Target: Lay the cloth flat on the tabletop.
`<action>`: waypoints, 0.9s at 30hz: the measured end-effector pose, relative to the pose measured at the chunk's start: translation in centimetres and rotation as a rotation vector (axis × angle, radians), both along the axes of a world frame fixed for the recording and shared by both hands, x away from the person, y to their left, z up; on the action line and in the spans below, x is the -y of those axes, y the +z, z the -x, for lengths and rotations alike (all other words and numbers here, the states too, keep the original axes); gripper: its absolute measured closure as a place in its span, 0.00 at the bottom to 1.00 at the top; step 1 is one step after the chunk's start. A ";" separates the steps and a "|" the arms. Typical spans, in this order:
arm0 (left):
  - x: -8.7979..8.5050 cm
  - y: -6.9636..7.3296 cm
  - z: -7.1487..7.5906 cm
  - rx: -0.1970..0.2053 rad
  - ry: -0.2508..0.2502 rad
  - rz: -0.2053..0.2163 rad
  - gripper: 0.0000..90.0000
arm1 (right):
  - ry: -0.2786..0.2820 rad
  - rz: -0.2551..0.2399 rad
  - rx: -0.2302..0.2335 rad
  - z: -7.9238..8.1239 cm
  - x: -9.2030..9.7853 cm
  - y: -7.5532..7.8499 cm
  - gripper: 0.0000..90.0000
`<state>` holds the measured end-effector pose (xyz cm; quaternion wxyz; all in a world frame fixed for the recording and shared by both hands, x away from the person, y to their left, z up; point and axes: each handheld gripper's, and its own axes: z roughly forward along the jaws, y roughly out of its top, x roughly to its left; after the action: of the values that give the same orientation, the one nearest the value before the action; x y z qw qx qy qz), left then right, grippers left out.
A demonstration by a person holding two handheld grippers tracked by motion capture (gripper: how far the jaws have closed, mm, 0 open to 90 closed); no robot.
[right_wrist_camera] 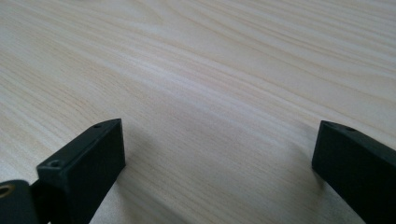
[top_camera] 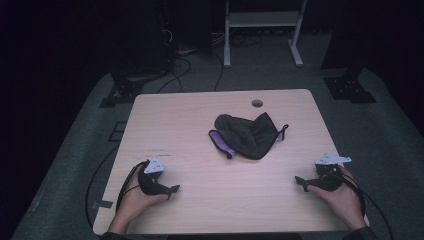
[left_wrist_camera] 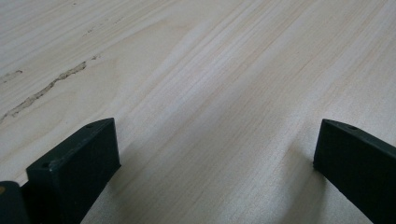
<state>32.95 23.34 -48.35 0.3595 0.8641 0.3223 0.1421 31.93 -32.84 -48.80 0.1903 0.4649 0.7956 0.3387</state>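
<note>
Both grippers, left [top_camera: 167, 190] & right [top_camera: 302, 182], were held wide open w/ nothing between the jaws, resting low at the near table [top_camera: 165, 115] corners. The crumpled dark cloth [top_camera: 247, 136] lay untouched mid-table, toward the far side, well apart from both. Work judged at its start; a reach inward & forward to the cloth edges would be called for next.

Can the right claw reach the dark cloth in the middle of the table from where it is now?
Probably yes. The right claw is open and holds nothing, and only bare table lies between it and the cloth. Nothing stands in the way; the hand would just need to move forward and inward.
</note>
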 end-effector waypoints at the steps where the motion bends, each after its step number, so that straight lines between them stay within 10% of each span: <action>1: 0.0 0.0 0.0 0.000 0.001 0.000 0.00 | -0.003 -0.001 0.000 0.0 0.0 0.0 0.02; 9: 0.0 0.0 0.0 0.000 0.003 0.000 0.00 | -0.008 0.001 -0.001 -0.1 0.1 0.0 0.02; 20: 0.0 0.0 0.1 0.000 0.009 0.001 0.00 | -0.023 -0.019 0.024 0.1 0.5 0.7 0.40; 27: 0.0 0.0 0.1 0.000 0.012 -0.001 0.00 | 0.020 -0.077 0.079 -0.5 -0.1 2.1 0.42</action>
<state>32.84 23.32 -48.34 0.3583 0.8623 0.3275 0.1444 32.44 -32.77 -46.70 0.2001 0.4503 0.7784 0.3890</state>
